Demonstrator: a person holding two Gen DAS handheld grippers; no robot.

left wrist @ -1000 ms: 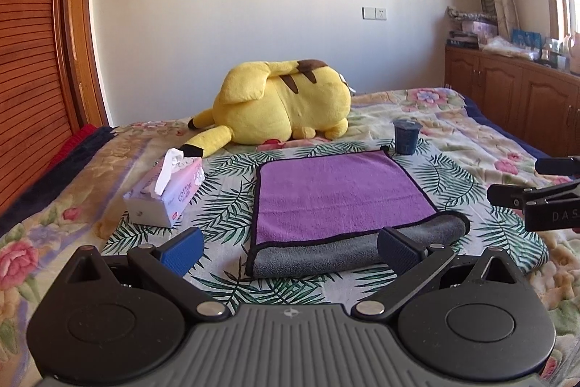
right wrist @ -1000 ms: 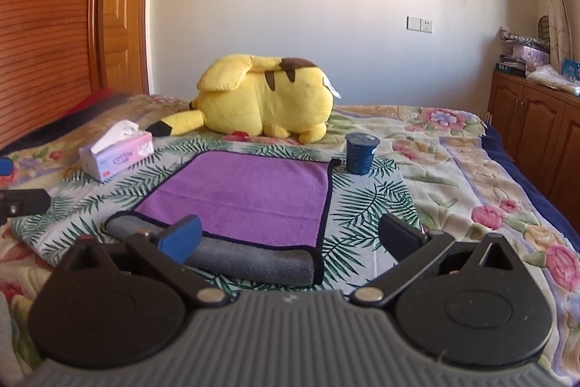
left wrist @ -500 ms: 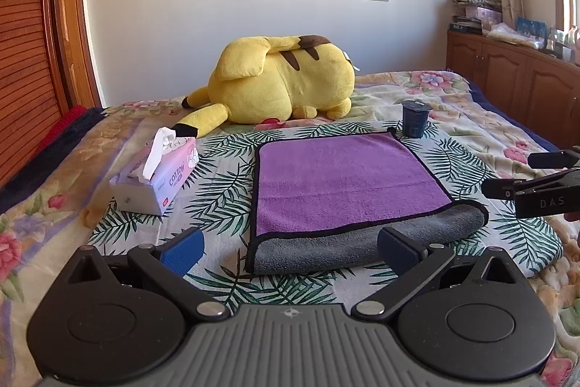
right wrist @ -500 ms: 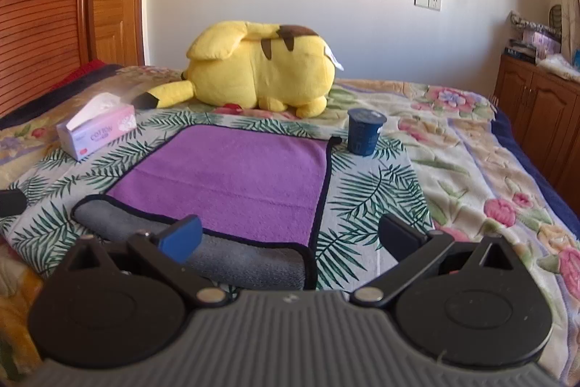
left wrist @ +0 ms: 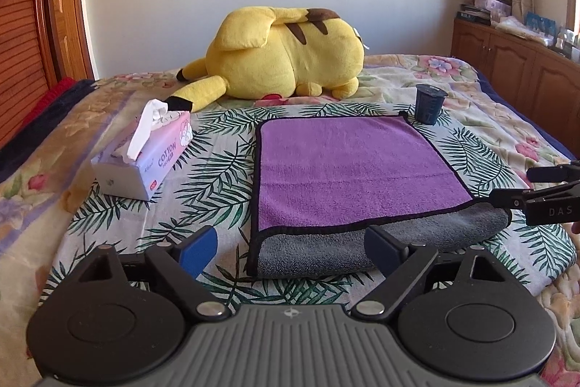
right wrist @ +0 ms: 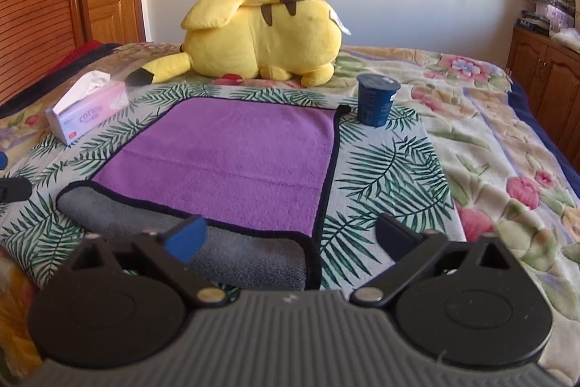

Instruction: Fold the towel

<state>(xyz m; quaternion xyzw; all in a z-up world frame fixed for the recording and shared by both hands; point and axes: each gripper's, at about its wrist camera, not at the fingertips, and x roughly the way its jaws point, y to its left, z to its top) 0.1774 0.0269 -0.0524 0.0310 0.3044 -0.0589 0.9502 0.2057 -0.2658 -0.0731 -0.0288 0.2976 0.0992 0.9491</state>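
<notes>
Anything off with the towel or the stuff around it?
Only the towel: its near edge is turned back, grey underside in a loose roll across the front, lying slanted. Cup upright by the far right corner, tissue box intact. No spills.

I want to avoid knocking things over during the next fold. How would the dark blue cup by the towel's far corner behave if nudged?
The dark blue cup narrows toward its base and stands on a soft bedspread, so it probably tips easily. It looks like small, thin plastic, likely light. Whether it holds anything cannot be seen. It stands right beside the purple towel corner, so dragging that corner may topple it.
</notes>
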